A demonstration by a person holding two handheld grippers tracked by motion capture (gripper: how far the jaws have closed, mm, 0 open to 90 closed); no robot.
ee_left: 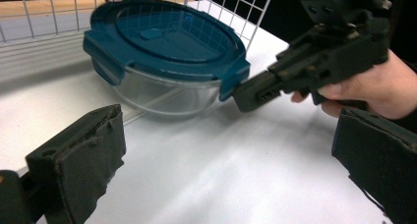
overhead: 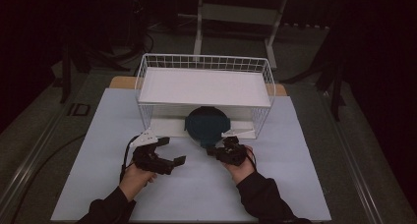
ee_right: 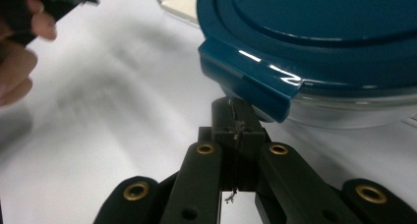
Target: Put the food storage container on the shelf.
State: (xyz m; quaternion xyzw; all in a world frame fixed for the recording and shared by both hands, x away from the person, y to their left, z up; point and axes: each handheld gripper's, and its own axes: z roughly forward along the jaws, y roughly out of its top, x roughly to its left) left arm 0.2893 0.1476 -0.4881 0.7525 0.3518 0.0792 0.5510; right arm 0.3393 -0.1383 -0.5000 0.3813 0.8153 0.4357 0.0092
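A: Where does the container (overhead: 207,126) sit?

B: On the white table cover (overhead: 98,150), at the front edge of the white wire rack (overhead: 204,89). In the high view its far half lies under the rack's shelf and its near half sticks out toward the person. It is a clear round bowl with a dark teal clip-on lid (ee_left: 167,35).

A: And the right gripper (overhead: 220,149)?

B: Just at the near side of the container, slightly to its right. Its jaws are pressed together with nothing between them. In the right gripper view the closed tips (ee_right: 238,117) sit right under one of the lid's teal latch flaps (ee_right: 248,76), touching it or all but touching; I cannot tell which. The left gripper view shows the same thing from the side: the closed nose of that gripper (ee_left: 255,94) meets the flap at the lid's rim.

A: The left gripper (overhead: 172,151)?

B: Its jaws stand spread wide and hold nothing. It hovers over the table cover to the left of the container and nearer the person, apart from it. In its own view the container lies ahead, beyond the gap between the two pads (ee_left: 88,150), closer to the left one.

A: Hands?

B: Each one grips its tool from below, dark sleeves (overhead: 268,197) coming in at the bottom edge.
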